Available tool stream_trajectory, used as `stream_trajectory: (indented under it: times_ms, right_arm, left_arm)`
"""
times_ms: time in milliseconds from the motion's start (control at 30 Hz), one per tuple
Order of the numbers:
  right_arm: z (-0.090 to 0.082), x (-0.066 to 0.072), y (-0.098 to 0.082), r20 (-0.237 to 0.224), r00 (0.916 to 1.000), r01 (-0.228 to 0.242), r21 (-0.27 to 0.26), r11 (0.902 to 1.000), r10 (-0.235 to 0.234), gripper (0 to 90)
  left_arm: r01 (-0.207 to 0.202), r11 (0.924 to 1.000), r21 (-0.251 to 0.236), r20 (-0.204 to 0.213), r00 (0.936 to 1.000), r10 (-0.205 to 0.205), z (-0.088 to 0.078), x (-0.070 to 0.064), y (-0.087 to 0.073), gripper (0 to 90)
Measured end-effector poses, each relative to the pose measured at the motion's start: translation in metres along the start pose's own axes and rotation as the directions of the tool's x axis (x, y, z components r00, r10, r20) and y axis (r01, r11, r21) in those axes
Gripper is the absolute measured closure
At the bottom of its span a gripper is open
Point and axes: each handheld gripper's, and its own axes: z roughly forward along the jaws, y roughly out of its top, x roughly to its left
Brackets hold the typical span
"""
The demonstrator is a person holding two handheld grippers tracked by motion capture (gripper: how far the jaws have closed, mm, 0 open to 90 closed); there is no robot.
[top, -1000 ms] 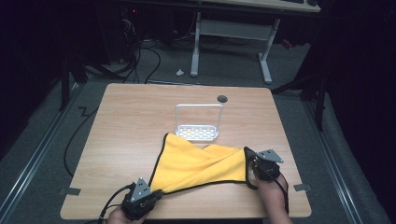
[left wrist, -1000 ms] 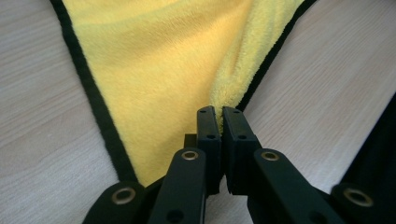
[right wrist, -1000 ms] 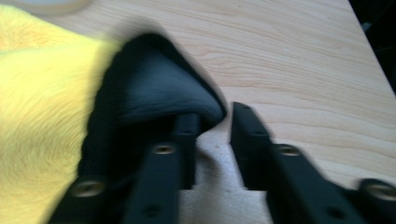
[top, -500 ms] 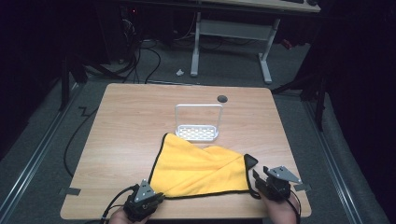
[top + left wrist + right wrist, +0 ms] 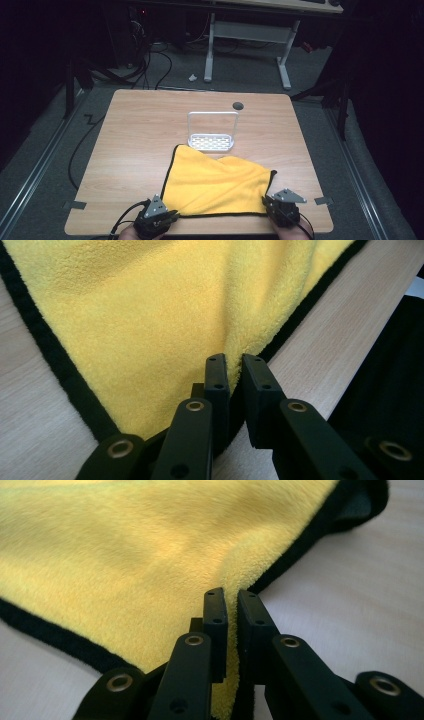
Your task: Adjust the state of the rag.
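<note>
**A:** Where is the yellow cloth (image 5: 215, 182) being seen in relation to each tool?

**B:** It is being spread on the near half of the wooden desk (image 5: 135, 130), with its near edge running between the two tools. Its near left corner is being pinched by the left tool (image 5: 162, 216), and its near right corner is being pinched by the right tool (image 5: 280, 210). In the left gripper view the left tool (image 5: 234, 362) is being shown with its jaws clenched on a fold of the yellow cloth (image 5: 150, 315) beside the black hem. In the right gripper view the right tool (image 5: 231, 597) is likewise being shown clamped on a raised ridge of the cloth (image 5: 150, 545), the pile being squeezed between the two black jaws.

**A:** And the far side of the cloth?

**B:** Its far left corner is being shown just beside, perhaps touching, the white rack (image 5: 212, 131), which is being seen upright near the middle of the desk. The cloth is lying slightly rumpled rather than flat.

**A:** How many of each thing are being counted?

**B:** One cloth, one white rack and one desk are being counted, with two tools, each being held by a hand at the near edge. One dark round grommet hole (image 5: 238, 105) is being seen in the desk beyond the rack.
</note>
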Motion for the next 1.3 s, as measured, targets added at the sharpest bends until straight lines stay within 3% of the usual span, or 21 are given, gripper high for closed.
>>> stream_trajectory:
  times_ms: [133, 200, 267, 367, 433, 467, 600, 733, 933, 1033, 1133, 1167, 1200, 1267, 1300]
  right_arm:
    - [-0.021, 0.007, -0.018, -0.004, 1.0000, 0.002, -0.001, 1.0000, -0.002, 83.9]
    - [-0.029, 0.006, -0.025, -0.013, 0.9998, -0.017, -0.012, 0.9998, 0.016, 73.4]
    - [-0.036, 0.004, -0.024, -0.018, 0.9992, -0.037, -0.043, 0.9984, 0.036, 69.2]
    - [-0.040, -0.004, -0.009, -0.006, 0.9995, -0.032, -0.100, 0.9945, 0.032, 65.1]
    - [-0.032, -0.012, 0.007, 0.010, 0.9995, -0.028, -0.110, 0.9935, 0.029, 64.6]
    - [-0.025, -0.018, 0.017, 0.022, 0.9991, -0.034, -0.117, 0.9926, 0.037, 63.2]
    - [0.011, -0.045, 0.058, 0.042, 0.9954, -0.081, -0.114, 0.9902, 0.086, 59.0]
    - [0.042, -0.057, 0.085, 0.050, 0.9928, -0.104, -0.072, 0.9919, 0.108, 57.0]
    - [0.062, -0.056, 0.086, 0.063, 0.9920, -0.108, -0.025, 0.9938, 0.110, 55.3]
    - [0.067, -0.055, 0.076, 0.039, 0.9907, -0.131, 0.017, 0.9912, 0.130, 51.6]
    - [0.069, -0.055, 0.069, 0.008, 0.9870, -0.160, 0.003, 0.9870, 0.160, 46.3]
    - [0.070, -0.055, 0.069, 0.002, 0.9871, -0.160, 0.001, 0.9871, 0.160, 47.2]
    - [0.070, -0.055, 0.070, -0.003, 0.9877, -0.156, 0.003, 0.9877, 0.156, 54.5]
    - [0.070, -0.052, 0.071, -0.024, 0.9926, -0.119, -0.009, 0.9928, 0.119, 80.2]
    - [0.069, -0.050, 0.072, -0.010, 0.9957, -0.092, -0.022, 0.9955, 0.092, 82.5]
  left_arm:
    - [0.002, 1.0000, -0.004, 0.010, 0.9999, -0.002, -0.001, -0.003, 0.002, 76.0]
    - [0.010, 0.9997, -0.023, 0.023, 0.9997, -0.010, -0.003, -0.003, 0.004, 70.6]
    - [0.015, 0.9976, -0.068, 0.029, 0.9995, -0.013, -0.011, -0.001, 0.010, 65.6]
    - [0.016, 0.9926, -0.121, -0.021, 0.9996, -0.018, -0.015, 0.009, 0.023, 61.9]
    - [0.012, 0.9900, -0.141, -0.054, 0.9983, -0.020, -0.008, 0.022, 0.032, 63.4]
    - [0.008, 0.9910, -0.134, -0.090, 0.9957, -0.020, -0.001, 0.030, 0.036, 64.3]
    - [0.042, 0.9974, -0.059, -0.159, 0.9859, -0.051, 0.028, 0.059, 0.042, 67.1]
    - [0.039, 0.9985, -0.038, -0.153, 0.9873, -0.044, 0.025, 0.057, 0.035, 67.8]
    - [0.046, 0.9988, -0.014, -0.108, 0.9930, -0.048, -0.004, 0.037, 0.005, 67.6]
    - [0.076, 0.9966, -0.032, -0.078, 0.9938, -0.079, -0.010, 0.038, -0.002, 67.4]
    - [0.073, 0.9968, -0.032, -0.079, 0.9940, -0.076, -0.009, 0.040, -0.001, 67.4]
    - [0.076, 0.9965, -0.036, -0.079, 0.9938, -0.079, -0.008, 0.040, 0.000, 67.4]
    - [0.083, 0.9957, -0.040, -0.076, 0.9934, -0.086, -0.007, 0.041, 0.000, 67.3]
    - [0.087, 0.9953, -0.043, -0.078, 0.9929, -0.090, -0.006, 0.041, 0.001, 67.3]
    - [0.083, 0.9956, -0.042, -0.079, 0.9931, -0.086, -0.006, 0.042, 0.002, 67.4]
